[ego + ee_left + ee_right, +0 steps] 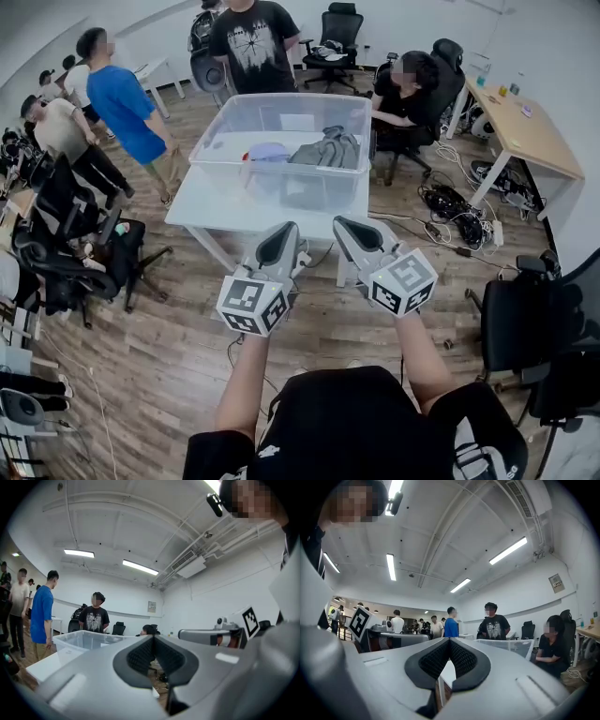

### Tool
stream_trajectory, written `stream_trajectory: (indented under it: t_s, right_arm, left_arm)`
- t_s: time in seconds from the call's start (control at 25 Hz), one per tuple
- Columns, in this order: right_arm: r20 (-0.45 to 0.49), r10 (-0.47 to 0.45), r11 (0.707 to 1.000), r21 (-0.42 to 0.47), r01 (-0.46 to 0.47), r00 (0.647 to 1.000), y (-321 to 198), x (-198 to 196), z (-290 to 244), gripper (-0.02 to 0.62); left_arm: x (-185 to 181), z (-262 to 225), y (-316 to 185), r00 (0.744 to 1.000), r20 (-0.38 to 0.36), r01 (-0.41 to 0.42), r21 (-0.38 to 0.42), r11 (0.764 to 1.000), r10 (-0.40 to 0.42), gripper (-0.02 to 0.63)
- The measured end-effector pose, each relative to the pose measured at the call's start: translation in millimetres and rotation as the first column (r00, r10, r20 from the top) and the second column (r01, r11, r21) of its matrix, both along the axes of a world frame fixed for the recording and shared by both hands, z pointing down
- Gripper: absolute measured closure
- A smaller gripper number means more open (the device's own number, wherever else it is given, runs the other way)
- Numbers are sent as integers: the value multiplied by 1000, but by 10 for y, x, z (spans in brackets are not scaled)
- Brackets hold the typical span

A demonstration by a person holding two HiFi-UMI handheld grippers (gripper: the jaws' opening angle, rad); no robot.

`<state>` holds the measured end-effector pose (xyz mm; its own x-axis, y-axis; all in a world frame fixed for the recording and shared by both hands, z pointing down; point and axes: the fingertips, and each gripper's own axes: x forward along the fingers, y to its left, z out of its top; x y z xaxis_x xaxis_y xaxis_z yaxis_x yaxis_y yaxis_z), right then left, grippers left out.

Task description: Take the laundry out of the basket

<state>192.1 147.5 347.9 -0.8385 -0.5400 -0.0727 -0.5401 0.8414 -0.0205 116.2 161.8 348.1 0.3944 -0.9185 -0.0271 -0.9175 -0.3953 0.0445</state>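
So the job basically hadn't started at this point, as far as I could judge. The basket (217,131), really a big clear plastic tub, sat on the white worktop (225,211) with all the laundry I could see inside it. I couldn't spot any clothing on the worktop outside the tub, so everything was left to do.

There were two things I could make out in the tub. A crumpled grey garment (330,150) was bunched toward the right side, and a pale blue piece (269,152) lay just beside it, nearer the middle. The left part of the tub floor looked bare, though the see-through walls and glare made that hard to read, so there might have been something flat I missed.

The left tongs (288,229) and right tongs (343,225) were both pinched fully together with nothing between them. They were held out level, side by side, on the near side of the worktop and apart from the tub. Neither was over the rim.

My guess is the next bit needed the tongs opened up and reached over the near wall, with the grey garment the easiest first grab.
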Motion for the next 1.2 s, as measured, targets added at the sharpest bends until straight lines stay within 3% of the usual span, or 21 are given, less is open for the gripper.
stream_trajectory:
  t_s: [1.2]
  right_arm:
    - [19, -81, 997, 0, 81, 996, -148, 648, 45, 597]
  left_arm:
    - [620, 80, -68, 996, 19, 93, -11, 996, -92, 598]
